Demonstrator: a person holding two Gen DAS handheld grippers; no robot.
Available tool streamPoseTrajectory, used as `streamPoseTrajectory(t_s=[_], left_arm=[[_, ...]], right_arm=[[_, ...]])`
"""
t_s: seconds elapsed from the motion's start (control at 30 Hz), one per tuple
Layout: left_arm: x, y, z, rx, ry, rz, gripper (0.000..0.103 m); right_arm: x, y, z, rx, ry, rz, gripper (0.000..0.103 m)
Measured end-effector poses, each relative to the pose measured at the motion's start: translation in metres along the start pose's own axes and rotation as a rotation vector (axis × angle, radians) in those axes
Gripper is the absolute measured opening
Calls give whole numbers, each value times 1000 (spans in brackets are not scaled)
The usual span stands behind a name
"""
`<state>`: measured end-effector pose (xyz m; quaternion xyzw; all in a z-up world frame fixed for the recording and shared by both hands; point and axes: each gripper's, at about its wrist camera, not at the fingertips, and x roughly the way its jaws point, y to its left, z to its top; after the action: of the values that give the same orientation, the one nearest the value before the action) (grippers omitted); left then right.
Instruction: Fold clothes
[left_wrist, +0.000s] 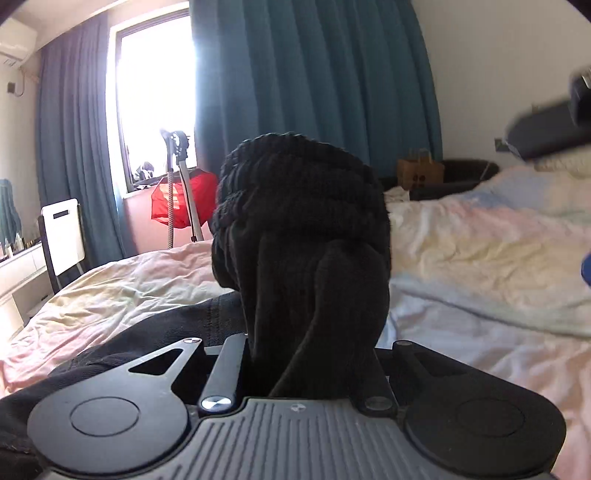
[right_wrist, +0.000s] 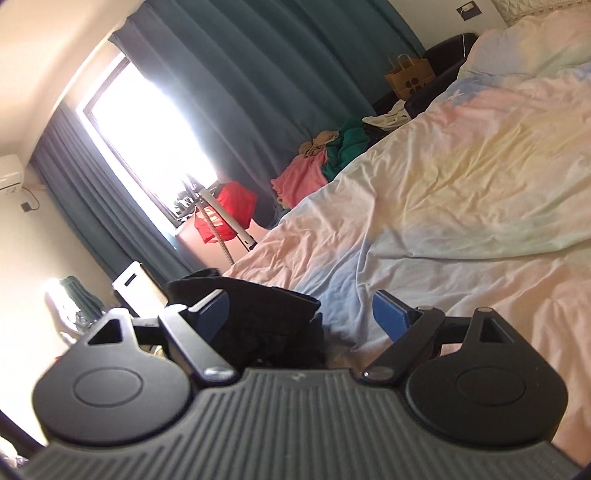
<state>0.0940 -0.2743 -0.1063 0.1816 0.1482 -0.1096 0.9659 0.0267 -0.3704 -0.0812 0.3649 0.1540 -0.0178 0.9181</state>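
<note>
On the bed (left_wrist: 480, 251), which has a soft sheet in pink, yellow and pale blue, a dark piece of clothing (left_wrist: 122, 343) lies spread out low on the left of the left wrist view. The left tongs (left_wrist: 310, 354) are squeezed shut on a black knit garment (left_wrist: 303, 229). This thick, ribbed cloth bunches up in a big lump right in front of the camera and hides the fingers, so only the black arms of the tongs show at the bottom. The lump is lifted above the sheet.

The right tongs (right_wrist: 299, 314) are wide open and hold nothing. Their two blue pads (right_wrist: 388, 314) stand well apart. A pile of black cloth (right_wrist: 266, 317) sits on the bed just beside the left pad and reaches partway into the gap. It is hard to tell if the pad touches it.

Behind the bed hang long blue curtains (left_wrist: 314, 74) beside a bright window (left_wrist: 155, 81). A red bag (left_wrist: 177, 199) hangs on a stand near the window. A brown paper bag (right_wrist: 408, 79) sits by the far end of the bed. Pink and green clothes (right_wrist: 321, 166) are heaped past the far edge of the bed in the right wrist view. A white chair (left_wrist: 62, 236) stands on the left.
</note>
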Motion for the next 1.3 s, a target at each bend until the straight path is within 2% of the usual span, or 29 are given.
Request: streamPoseTrajectory(t_s=[0.1, 0.2, 0.27, 0.37, 0.5, 0.53, 0.63, 0.73, 0.8, 0.83, 0.93, 1.03, 1.1, 1.2, 1.3], left_arm=[[-4, -17, -19, 186, -4, 9, 26], [-12, -17, -22, 246, 34, -58, 39], [-21, -15, -24, 286, 49, -93, 57], [-51, 8, -47, 352, 20, -96, 77], [-92, 53, -57, 264, 36, -87, 88], [-98, 62, -59, 249, 47, -69, 90], [-99, 88, -71, 255, 70, 9, 91], [-103, 109, -83, 249, 98, 74, 92], [-97, 119, -89, 246, 132, 133, 92], [-98, 128, -91, 219, 152, 154, 92], [-107, 159, -86, 58, 187, 172, 92], [-120, 182, -84, -81, 207, 181, 93], [-142, 197, -84, -205, 227, 164, 94], [-151, 231, -89, -411, 279, 133, 94], [-152, 253, -97, -506, 313, 124, 96]], right_arm=[[13, -7, -3, 65, 62, 56, 87], [26, -8, -8, 112, 124, 82, 87], [34, -10, -14, 151, 170, 89, 88], [40, -12, -21, 205, 215, 114, 88], [48, -22, -35, 341, 285, 98, 88], [51, -22, -38, 351, 299, 97, 88], [60, -15, -47, 351, 327, 85, 89], [67, -9, -53, 324, 323, 34, 88], [66, -11, -59, 337, 268, -13, 88], [66, -12, -62, 344, 238, -37, 87], [72, -20, -72, 402, 244, -30, 83], [74, -18, -76, 400, 244, -7, 70], [71, -10, -73, 348, 223, -12, 54], [66, 0, -70, 283, 191, -3, 50], [69, 2, -74, 222, 214, -54, 50]])
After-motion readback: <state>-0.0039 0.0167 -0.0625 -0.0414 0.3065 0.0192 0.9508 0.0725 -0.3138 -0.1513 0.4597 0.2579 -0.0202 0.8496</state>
